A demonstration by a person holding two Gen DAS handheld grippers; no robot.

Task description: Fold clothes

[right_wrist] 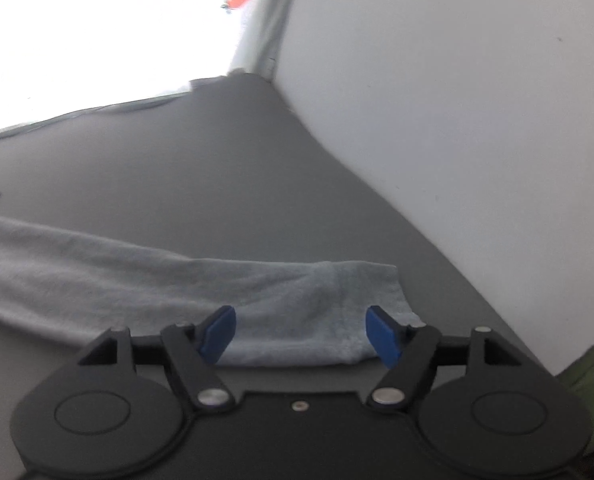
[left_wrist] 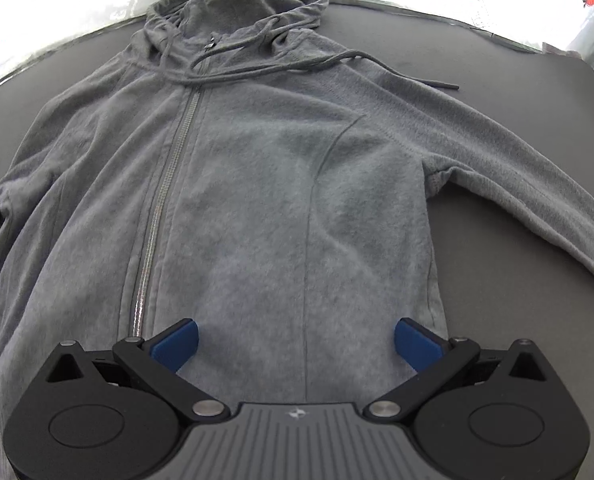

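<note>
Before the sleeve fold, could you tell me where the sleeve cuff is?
In the right wrist view, the sleeve cuff lies flat on the grey table, beyond the open right gripper.

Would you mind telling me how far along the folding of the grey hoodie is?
Done: the hoodie lies flat, front up and zipped, sleeve stretched out sideways on the table. In hand: nothing; the left gripper and right gripper are both open, the right over the cuff. Left: every fold, sleeves first.

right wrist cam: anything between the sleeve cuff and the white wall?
Nothing: in the right wrist view only bare dark grey table lies between the sleeve cuff and the white wall.
</note>
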